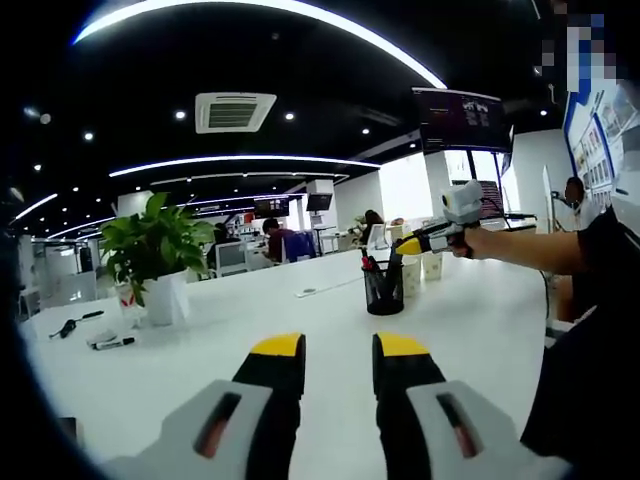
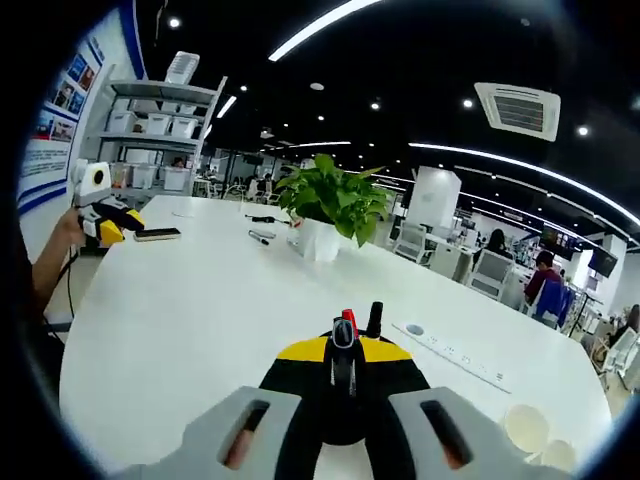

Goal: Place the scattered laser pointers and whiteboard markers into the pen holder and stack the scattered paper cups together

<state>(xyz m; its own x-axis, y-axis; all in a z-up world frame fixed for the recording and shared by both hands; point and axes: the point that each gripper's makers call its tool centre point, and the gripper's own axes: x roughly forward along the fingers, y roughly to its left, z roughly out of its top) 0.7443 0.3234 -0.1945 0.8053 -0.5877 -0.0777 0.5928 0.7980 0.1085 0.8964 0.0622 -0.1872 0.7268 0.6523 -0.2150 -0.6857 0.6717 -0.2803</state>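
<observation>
My right gripper is shut on a black laser pointer, held upright right over the black mesh pen holder. A red marker and a black one stick up out of the holder. In the left gripper view the right gripper hovers above the pen holder, with paper cups standing just behind it. More paper cups sit at the lower right. My left gripper is open over bare table. A marker lies beside the plant pot.
A potted green plant stands at the left of the white table. A black object lies beyond it. A phone, loose markers and a power strip lie on the table. People sit at desks behind.
</observation>
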